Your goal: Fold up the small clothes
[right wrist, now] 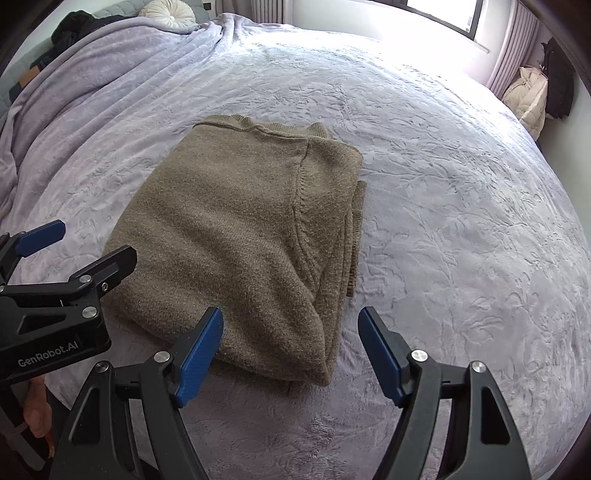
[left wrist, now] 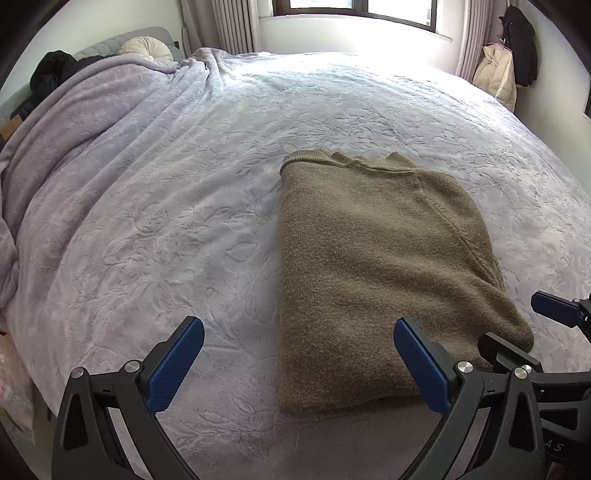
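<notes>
An olive-brown knit sweater (left wrist: 373,266) lies folded into a compact rectangle on the lilac bed cover (left wrist: 177,206); it also shows in the right wrist view (right wrist: 236,236). My left gripper (left wrist: 299,339) is open and empty, just above the sweater's near left edge. My right gripper (right wrist: 291,328) is open and empty, at the sweater's near right corner. The right gripper also shows at the right edge of the left wrist view (left wrist: 517,325), and the left gripper at the left edge of the right wrist view (right wrist: 85,243).
A rumpled lilac blanket (left wrist: 74,122) is heaped along the bed's left side with a round cream pillow (left wrist: 147,50) and dark clothes (left wrist: 51,70) behind. A window (left wrist: 354,7), curtains and hanging coats (left wrist: 509,62) stand beyond the bed.
</notes>
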A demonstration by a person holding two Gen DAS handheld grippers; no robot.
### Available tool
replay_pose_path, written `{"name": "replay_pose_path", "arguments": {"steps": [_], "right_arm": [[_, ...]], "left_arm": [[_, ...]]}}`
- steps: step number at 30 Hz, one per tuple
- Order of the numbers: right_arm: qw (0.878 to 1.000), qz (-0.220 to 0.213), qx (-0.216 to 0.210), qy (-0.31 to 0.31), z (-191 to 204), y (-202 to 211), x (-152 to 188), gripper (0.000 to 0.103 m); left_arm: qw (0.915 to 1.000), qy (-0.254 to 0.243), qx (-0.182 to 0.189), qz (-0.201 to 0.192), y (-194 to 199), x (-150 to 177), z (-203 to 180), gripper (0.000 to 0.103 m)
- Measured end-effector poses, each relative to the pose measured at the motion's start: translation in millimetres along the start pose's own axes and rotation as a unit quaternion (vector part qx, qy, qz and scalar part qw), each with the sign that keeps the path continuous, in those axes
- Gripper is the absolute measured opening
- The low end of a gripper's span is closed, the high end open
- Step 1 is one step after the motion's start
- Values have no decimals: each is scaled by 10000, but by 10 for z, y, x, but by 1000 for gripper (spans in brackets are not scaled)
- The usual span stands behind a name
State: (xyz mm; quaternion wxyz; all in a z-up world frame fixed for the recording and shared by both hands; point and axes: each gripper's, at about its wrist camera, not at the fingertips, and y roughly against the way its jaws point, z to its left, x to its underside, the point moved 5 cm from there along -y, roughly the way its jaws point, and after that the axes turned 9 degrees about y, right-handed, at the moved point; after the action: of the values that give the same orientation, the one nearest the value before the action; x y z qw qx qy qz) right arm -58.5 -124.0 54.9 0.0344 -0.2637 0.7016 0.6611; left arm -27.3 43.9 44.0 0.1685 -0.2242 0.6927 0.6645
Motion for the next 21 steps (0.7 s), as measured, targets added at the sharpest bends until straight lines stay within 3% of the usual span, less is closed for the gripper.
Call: {"name": "replay_pose_path", "arguments": {"steps": [4,7,21], "right_arm": [[10000,16,24,18,11,1,10,78],[10000,21,6,16,5,-3,17,78],[10000,66,20,69,37,-26,47,78]], "left_arm": [[9999,38,-127,64,9,12,7,103],[9998,110,46,179,2,13,9,103],[9992,127,-17,367,-49,61,17,103]]}}
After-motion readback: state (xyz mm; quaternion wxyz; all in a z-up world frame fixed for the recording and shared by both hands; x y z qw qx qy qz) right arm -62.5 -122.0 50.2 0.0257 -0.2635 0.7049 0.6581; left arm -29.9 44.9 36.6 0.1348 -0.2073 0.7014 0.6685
